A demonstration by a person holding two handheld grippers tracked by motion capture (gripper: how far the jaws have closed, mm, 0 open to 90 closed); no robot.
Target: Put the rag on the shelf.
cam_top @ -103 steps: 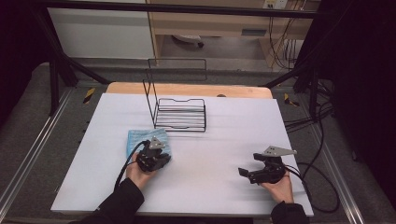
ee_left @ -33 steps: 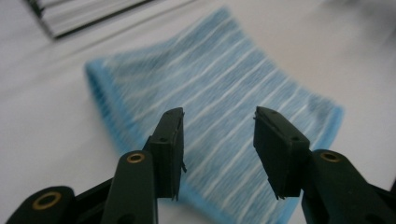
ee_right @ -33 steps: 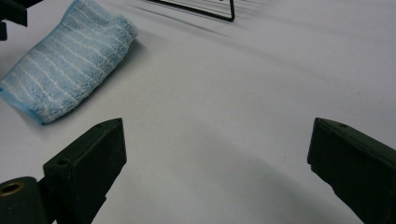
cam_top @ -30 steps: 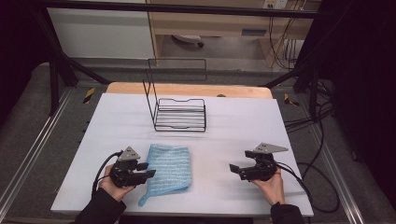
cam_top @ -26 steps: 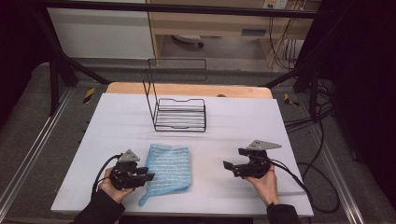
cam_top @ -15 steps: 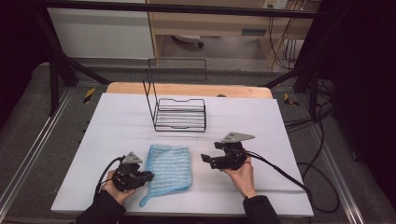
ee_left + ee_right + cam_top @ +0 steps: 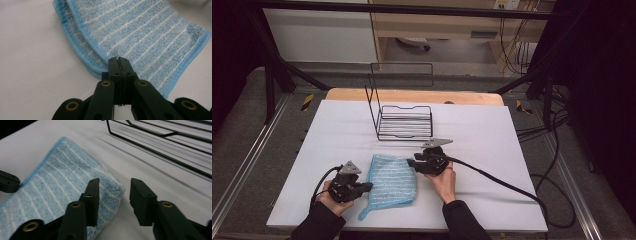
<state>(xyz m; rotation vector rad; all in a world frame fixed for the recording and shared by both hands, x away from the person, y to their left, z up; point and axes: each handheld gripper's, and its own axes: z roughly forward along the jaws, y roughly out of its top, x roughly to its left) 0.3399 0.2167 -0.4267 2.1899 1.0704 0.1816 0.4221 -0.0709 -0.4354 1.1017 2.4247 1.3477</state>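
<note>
Table (image 7: pixel 512 150): white top; my forearms come in at 6 o'clock.
Rack (image 7: pixel 404 121): black wire, toward 12 o'clock, well apart from the towel.
Towel (image 7: pixel 389 182): blue striped, folded, near 6 o'clock between my grippers; long axis roughly 12 to 6, a small tail at 7 o'clock.
Left gripper (image 7: pixel 368 186): at the towel's 9 o'clock edge; my jaws are closed tight, pinching the doubled hem.
Right gripper (image 7: pixel 113 195): at the towel's 1 o'clock corner, my jaws have just been closing; a gap remains, one jaw over the cloth, the other past the corner, nothing pinched yet.
Next move, I judge: that corner lies between my right jaws, so the right hand grips it.
</note>
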